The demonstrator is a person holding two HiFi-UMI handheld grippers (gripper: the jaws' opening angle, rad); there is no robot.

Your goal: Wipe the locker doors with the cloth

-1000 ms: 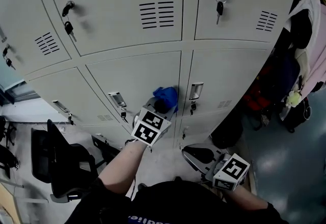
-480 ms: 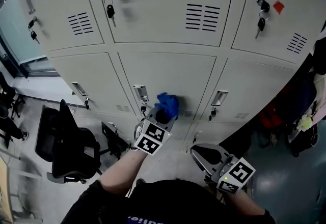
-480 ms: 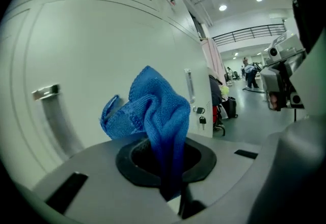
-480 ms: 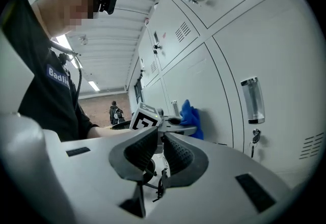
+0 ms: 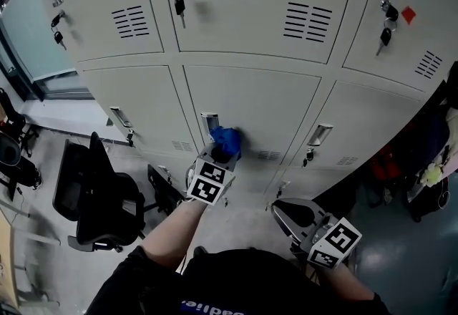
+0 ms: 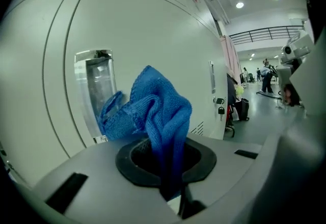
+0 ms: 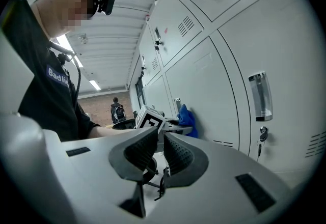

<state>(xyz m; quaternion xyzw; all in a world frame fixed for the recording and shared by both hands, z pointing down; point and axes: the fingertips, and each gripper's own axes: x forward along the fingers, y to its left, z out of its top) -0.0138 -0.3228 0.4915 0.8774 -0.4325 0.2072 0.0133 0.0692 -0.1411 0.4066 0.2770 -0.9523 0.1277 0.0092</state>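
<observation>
Fingers of the left gripper clamp the blue cloth, which sits ahead of them at the lower locker door, beside its handle recess. In the left gripper view the cloth bunches beyond the fingers; it would probably wipe better pressed flat and swept broadly. In the right gripper view the right gripper has its fingers together, empty, with the cloth well ahead.

Floor: is bearing the lockers, standing upright.
Black chair: is standing on it, just left of the lockers.
</observation>
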